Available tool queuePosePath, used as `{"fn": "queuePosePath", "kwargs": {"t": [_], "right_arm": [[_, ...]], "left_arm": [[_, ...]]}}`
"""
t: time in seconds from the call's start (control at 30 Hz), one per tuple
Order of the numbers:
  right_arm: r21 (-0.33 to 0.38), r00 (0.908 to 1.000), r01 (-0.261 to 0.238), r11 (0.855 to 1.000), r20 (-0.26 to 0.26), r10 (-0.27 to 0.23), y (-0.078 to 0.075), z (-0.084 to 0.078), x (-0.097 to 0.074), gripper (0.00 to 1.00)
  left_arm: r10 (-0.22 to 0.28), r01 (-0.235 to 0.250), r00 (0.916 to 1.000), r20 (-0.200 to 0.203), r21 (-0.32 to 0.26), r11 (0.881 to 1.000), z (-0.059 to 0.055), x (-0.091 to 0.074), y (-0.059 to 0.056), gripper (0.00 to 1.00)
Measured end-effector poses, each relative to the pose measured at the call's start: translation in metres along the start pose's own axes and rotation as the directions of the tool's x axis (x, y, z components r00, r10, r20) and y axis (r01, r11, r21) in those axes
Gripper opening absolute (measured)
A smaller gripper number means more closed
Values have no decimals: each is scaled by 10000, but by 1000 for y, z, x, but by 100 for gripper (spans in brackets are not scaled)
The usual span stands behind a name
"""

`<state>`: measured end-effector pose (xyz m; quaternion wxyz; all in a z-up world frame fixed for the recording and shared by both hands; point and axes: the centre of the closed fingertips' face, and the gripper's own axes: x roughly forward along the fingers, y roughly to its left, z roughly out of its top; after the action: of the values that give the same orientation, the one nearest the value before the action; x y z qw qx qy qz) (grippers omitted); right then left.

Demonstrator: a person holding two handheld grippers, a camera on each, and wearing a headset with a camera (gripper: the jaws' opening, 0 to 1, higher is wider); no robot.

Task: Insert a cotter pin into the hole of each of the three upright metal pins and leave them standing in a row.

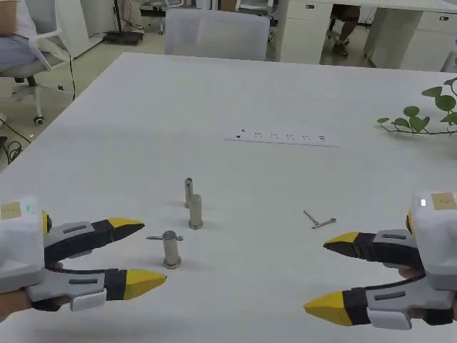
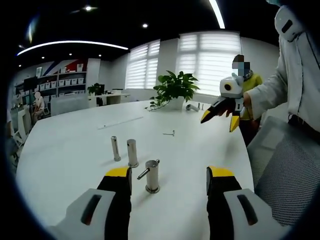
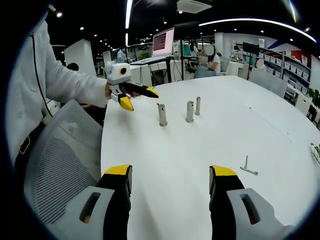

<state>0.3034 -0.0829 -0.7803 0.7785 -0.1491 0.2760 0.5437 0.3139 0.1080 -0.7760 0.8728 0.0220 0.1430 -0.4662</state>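
White table (image 1: 214, 107), head view: you're holding the left gripper (image 1: 151, 254) low at the left edge, jaws spread wide, gripping nothing. The right gripper (image 1: 315, 277) is sitting at the lower right, also wide and empty. Three metal pins are standing upright in a short diagonal row just ahead of the left gripper: near pin (image 1: 171, 250), middle pin (image 1: 195, 211), far pin (image 1: 188, 191). A cotter pin (image 1: 157, 237) is sticking through the near pin's head and poking out to the left. The loose cotter pins (image 1: 318, 221) are lying flat on the table near the right gripper, well apart from the row. They look like two touching, but I can't confirm that. A power strip (image 1: 282, 136) is lying farther back.

Left gripper view: the left gripper (image 2: 170, 175) is pointing at the near pin (image 2: 152, 176), which is sitting between the open jaws but clear of both. The cotter pin (image 2: 144, 172) is showing through its top. The middle pin (image 2: 132, 152) and far pin (image 2: 115, 148) are standing behind it. The right gripper (image 2: 219, 122) is hovering above the table at the right, jaws apart.

Right gripper view: the right gripper (image 3: 170, 175) is gaping over bare table. The loose cotter pins (image 3: 248, 167) are lying off to its right. The near pin (image 3: 162, 114), middle pin (image 3: 190, 111) and far pin (image 3: 198, 105) are lining up farther out. The left gripper (image 3: 141, 100) is hovering just beside the near pin, not touching it.
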Motion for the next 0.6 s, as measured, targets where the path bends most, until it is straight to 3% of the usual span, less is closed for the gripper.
{"fn": "queuePosePath", "kwargs": {"t": [0.3, 0.6], "right_arm": [[-114, 10000, -24, 9999, -83, 23, -8, 4, 7, 65], [-277, 9999, -125, 9995, -56, 124, -22, 15, 21, 63]], "left_arm": [[-422, 426, 9988, 253, -150, 9990, 9, -3, -30, 62], [-1081, 1086, 9940, 150, -336, 9935, 6, 4, -59, 61]]}}
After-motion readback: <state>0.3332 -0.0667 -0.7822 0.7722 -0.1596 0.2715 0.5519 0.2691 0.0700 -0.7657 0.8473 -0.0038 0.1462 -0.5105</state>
